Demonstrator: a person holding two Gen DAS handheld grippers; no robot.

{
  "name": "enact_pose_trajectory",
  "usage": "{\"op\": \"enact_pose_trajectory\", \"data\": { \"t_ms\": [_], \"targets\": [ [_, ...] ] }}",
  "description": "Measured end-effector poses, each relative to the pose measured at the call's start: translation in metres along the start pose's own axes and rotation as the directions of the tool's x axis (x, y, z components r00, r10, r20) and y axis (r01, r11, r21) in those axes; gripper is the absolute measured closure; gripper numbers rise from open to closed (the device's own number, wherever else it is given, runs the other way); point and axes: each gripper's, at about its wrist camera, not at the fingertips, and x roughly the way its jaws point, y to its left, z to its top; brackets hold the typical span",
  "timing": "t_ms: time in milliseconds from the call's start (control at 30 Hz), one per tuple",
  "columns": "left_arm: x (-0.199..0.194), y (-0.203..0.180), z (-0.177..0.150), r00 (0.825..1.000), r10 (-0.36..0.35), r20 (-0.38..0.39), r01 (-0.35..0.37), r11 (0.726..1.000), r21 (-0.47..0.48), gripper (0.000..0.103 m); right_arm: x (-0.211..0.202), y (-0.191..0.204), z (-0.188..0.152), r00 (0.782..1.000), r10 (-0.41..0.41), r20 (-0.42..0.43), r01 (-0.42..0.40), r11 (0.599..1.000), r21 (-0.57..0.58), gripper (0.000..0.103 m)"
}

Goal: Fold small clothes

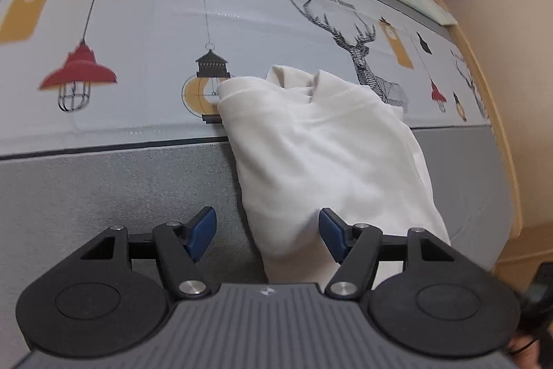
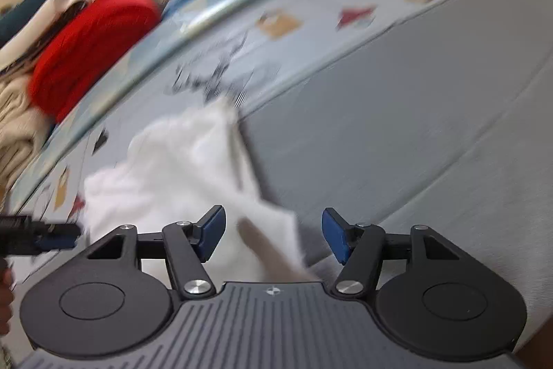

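White garment (image 1: pixel 321 154): a partly folded bundle lying on the mat (image 1: pixel 138 182), straddling the seam between the grey panel and the printed lantern-and-deer panel. Its long axis runs from my near edge away toward the deer print, leaning slightly left at the far end. The near end of the cloth passes between and beneath the pads of my left gripper (image 1: pixel 268 236), whose jaws stand wide and press on nothing. I judge this hand the better placed, since the cloth lies straight ahead along its pointing line.

In the blurred right wrist view the garment (image 2: pixel 179 168) lies ahead and to the left of my right gripper (image 2: pixel 273 236), also spread wide and empty; only a corner of fabric reaches between its fingers, apparently untouched.
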Motion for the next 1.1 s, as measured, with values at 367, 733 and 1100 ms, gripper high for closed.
{"op": "enact_pose_trajectory", "data": {
  "t_ms": [367, 733, 1100],
  "targets": [
    [0.037, 0.014, 0.015, 0.987, -0.158, -0.015, 0.153, 0.975, -0.158, 0.048, 0.031, 0.002, -0.008, 0.993, 0.056, -0.102, -0.045, 0.993, 0.111, 0.072],
    [-0.024, 0.081, 0.030, 0.995, -0.023, 0.097, 0.042, 0.978, -0.203, 0.068, 0.043, 0.064, -0.027, 0.933, 0.269, -0.238, -0.266, 0.963, 0.043, 0.083],
    [-0.026, 0.041, -0.013, 0.993, 0.115, 0.013, -0.115, 0.971, 0.208, 0.067, 0.043, 0.080, -0.034, 0.964, 0.138, -0.227, -0.144, 0.989, -0.010, 0.087]
  ]
}}
